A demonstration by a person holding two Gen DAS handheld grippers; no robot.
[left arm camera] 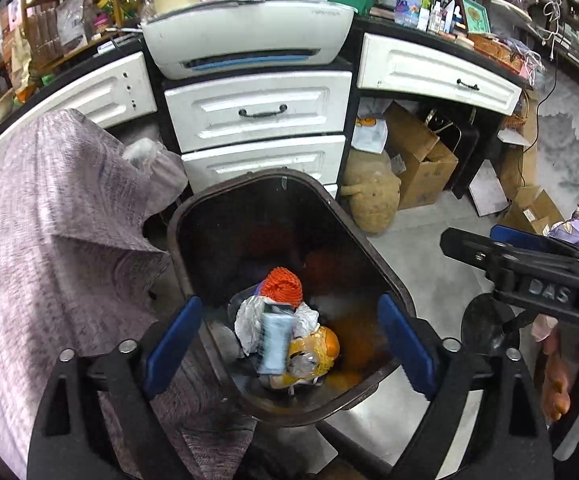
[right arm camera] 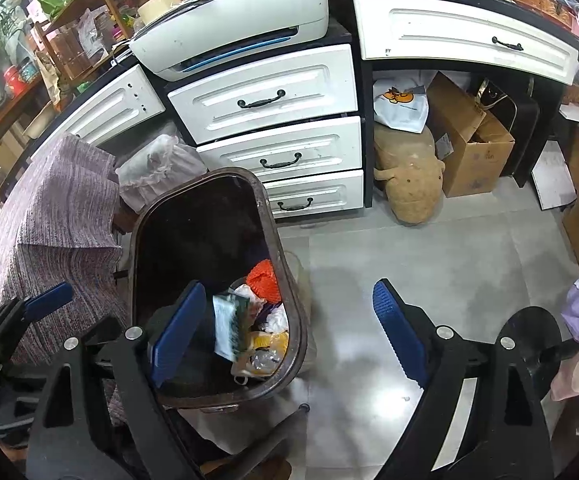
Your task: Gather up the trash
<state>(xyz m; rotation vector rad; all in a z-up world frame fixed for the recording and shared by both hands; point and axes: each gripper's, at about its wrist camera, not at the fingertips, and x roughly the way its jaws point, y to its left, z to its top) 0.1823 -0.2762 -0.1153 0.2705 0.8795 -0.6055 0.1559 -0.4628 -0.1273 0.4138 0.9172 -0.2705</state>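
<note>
Pale blue-white carton, blurred, over trash in dark bin

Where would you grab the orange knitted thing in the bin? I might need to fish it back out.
Take the orange knitted thing by its rounded top, coming straight down through the open mouth of the bin. It sits highest on the pile against the far side, with its upper dome exposed; the bin's walls block any sideways approach. It looks soft, so the jaws should pinch it easily.

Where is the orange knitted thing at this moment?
The orange knitted thing lies inside the dark bin, on top of the trash pile, just behind the white crumpled paper; the right wrist view shows it near the bin's right wall.
</note>
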